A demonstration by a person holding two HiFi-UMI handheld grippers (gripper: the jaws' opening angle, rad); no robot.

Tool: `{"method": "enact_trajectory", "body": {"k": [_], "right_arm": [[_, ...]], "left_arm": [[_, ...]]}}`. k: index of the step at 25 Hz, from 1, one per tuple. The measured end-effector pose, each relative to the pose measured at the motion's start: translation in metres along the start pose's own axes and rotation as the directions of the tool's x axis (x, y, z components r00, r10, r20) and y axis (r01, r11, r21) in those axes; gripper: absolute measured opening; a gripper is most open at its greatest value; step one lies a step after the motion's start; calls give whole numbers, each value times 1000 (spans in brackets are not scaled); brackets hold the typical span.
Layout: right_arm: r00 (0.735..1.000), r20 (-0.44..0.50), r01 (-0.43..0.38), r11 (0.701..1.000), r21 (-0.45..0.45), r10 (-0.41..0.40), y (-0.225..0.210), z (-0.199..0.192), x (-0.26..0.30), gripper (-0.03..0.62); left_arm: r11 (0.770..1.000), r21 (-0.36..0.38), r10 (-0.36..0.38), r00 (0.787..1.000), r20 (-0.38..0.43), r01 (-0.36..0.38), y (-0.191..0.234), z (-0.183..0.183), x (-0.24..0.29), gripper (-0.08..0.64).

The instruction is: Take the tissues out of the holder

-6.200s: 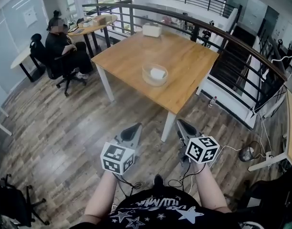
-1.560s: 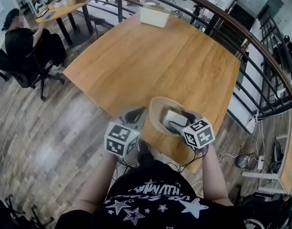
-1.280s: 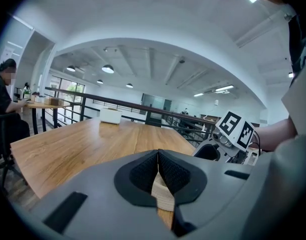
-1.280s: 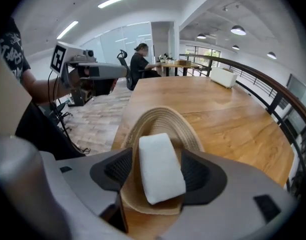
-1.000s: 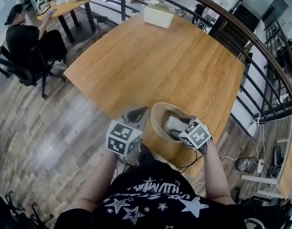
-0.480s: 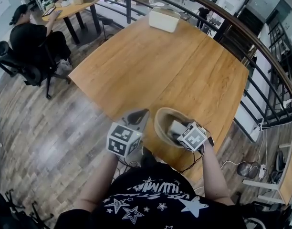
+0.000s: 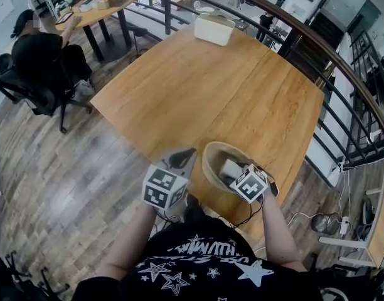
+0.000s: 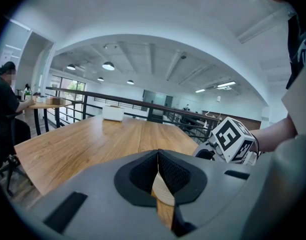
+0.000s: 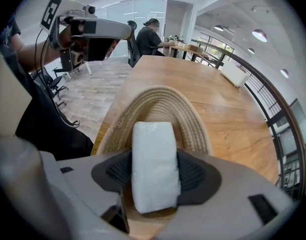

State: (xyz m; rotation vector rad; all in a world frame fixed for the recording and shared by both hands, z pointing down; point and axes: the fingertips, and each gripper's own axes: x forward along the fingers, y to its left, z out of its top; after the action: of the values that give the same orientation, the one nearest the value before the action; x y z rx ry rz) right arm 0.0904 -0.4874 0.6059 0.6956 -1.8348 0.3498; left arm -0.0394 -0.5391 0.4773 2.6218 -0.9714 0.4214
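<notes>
White and soft-looking, the rectangular pack of tissues (image 9: 154, 166) sits squarely between the right gripper's (image 9: 154, 173) two dark ribbed pads, and both pads are pressed against its long sides: that is a firm pinch on the pack. Its far end reaches out over the hollow of the round woven straw-coloured basket holder (image 9: 160, 106), whose coiled wall rises just behind the pack. From the head view, the right gripper dips into the basket from the basket's near side, marker cube up, with the pack inside the rim. Whether the pack rests on the basket's floor or hangs clear of it cannot be told. Over to the left gripper (image 7: 181, 158): it hovers just beside the basket's left rim, not touching it, and its own view shows its dark pads closed tip to tip with nothing caught between them. The basket stands at the near edge of the large light wooden table (image 7: 198, 86). Well beyond the basket, at the table's far end, stands a white rectangular box (image 7: 214, 29). Far to the basket's left, a person in black (image 7: 38, 49) sits on an office chair at another table.
</notes>
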Motion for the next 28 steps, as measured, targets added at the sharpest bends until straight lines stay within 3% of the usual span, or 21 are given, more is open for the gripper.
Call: {"method": "enact_trajectory", "body": {"k": [5, 8, 11, 13, 18, 24, 28], "right_arm": [[995, 73, 66, 997, 51, -70, 0, 9, -15, 265], [976, 161, 132, 986, 101, -147, -5, 21, -34, 265], [924, 257, 270, 959, 90, -284, -13, 31, -61, 265], [893, 306, 313, 944, 106, -330, -9, 32, -78, 265], [836, 398, 313, 924, 220, -378, 19, 29, -108, 265], [728, 504, 373, 886, 277, -464, 59, 20, -143, 265], [711, 504, 369, 871, 325, -490, 82, -1, -156, 265]], "left_arm": [[1000, 13, 12, 1000, 12, -12, -8, -3, -17, 14], [1000, 9, 21, 1000, 21, -21, -13, -8, -28, 14], [1000, 8, 28, 999, 25, -28, -26, -18, -40, 15], [999, 12, 34, 999, 26, -35, -36, -26, -51, 14], [999, 7, 40, 999, 32, -40, -56, -47, -82, 15], [1000, -15, 19, 999, 31, -19, -82, -75, -107, 14], [1000, -14, -3, 1000, 23, 4, -99, -92, -116, 14]]}}
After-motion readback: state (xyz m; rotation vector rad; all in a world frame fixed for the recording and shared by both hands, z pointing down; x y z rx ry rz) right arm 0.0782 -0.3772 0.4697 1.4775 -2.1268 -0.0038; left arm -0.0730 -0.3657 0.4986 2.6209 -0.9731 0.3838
